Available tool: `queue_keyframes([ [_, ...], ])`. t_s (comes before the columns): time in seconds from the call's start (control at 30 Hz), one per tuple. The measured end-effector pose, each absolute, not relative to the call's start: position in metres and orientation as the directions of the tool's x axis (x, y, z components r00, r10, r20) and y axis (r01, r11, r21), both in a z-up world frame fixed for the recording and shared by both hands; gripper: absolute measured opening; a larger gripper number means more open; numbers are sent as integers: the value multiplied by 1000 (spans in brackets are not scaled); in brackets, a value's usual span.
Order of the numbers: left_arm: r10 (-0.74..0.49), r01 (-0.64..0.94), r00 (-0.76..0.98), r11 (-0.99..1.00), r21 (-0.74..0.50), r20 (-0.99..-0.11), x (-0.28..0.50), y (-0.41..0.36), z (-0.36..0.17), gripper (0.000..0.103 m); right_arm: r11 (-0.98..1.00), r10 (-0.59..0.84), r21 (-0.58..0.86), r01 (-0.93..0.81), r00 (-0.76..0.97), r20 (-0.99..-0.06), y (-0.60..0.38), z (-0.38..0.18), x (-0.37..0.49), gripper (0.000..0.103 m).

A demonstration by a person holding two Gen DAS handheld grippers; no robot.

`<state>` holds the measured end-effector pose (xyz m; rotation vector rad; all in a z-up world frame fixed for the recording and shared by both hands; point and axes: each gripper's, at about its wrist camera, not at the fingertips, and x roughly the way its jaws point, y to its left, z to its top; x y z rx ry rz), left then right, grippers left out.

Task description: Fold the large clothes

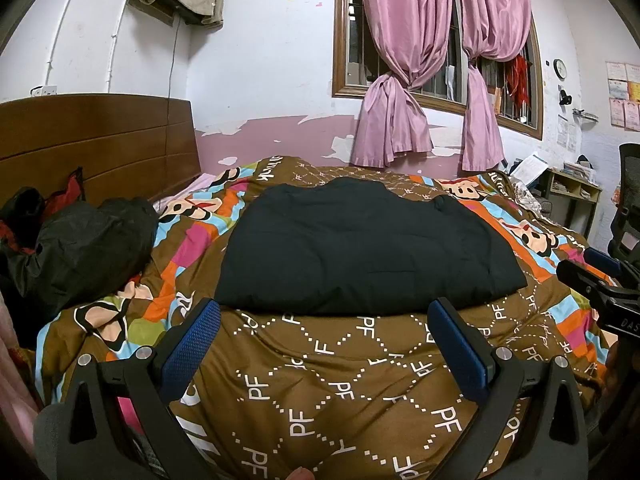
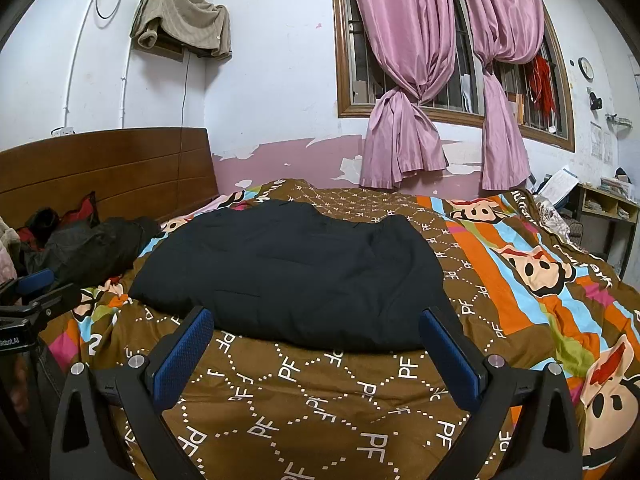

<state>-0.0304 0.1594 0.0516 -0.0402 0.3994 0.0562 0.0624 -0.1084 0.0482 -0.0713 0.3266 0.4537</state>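
A dark navy garment (image 1: pixel 360 248) lies folded flat on the patterned brown bedspread (image 1: pixel 340 380); it also shows in the right wrist view (image 2: pixel 296 268). My left gripper (image 1: pixel 325 312) is open and empty, hovering just in front of the garment's near edge. My right gripper (image 2: pixel 316 320) is open and empty, also just short of the near edge. The right gripper shows at the right edge of the left wrist view (image 1: pixel 600 280), and the left gripper at the left edge of the right wrist view (image 2: pixel 36 292).
A heap of black clothes (image 1: pixel 84 248) lies at the left by the wooden headboard (image 1: pixel 96 140). Pink curtains (image 1: pixel 400 80) hang over the window behind the bed. A shelf (image 1: pixel 576 188) and a chair (image 1: pixel 628 208) stand at the right.
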Motion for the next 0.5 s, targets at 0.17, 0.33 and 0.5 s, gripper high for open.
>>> queue_keyframes([
  [0.17,47,-63,920,998,-29,-390,-31,159,52,102,898,418,4,-441,849,-324,-109,48,62,103],
  [0.33,46,-62,919,998,-28,-391,-31,158,51,102,897,419,5,-442,848,-324,-109,49,62,103],
  [0.5,47,-64,920,998,-29,-390,-31,157,52,102,897,419,6,-442,848,-325,-109,49,63,103],
])
